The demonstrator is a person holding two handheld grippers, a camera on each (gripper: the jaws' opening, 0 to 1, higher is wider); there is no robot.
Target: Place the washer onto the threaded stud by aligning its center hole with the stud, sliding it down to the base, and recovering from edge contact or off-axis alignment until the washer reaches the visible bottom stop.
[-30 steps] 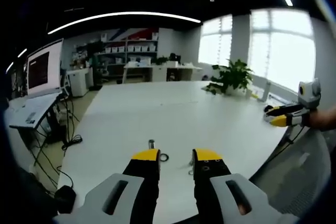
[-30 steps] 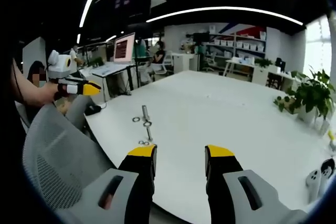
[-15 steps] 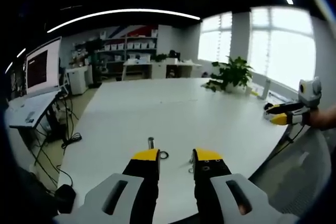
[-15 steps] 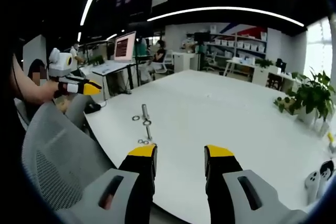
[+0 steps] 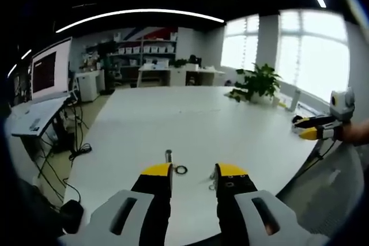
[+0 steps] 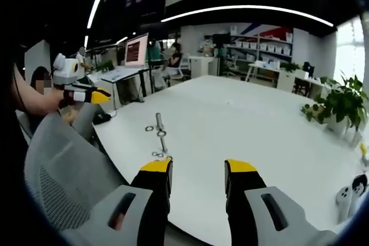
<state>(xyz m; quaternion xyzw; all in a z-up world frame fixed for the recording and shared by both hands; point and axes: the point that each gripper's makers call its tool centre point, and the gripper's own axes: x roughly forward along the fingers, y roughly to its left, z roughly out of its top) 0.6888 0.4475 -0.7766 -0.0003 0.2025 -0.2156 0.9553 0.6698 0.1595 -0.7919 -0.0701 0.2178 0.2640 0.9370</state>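
Standing upright on the tabletop, threaded stud beside a flat washer; both grippers' jaws parted, empty.

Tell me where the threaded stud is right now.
In the left gripper view the threaded stud stands upright on the white table just beyond the left gripper, beside a loose washer. The right gripper view shows it near the table's left edge.

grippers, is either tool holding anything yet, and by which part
Nothing is held. The left tool and right tool are both open and empty; a washer lies on the table.
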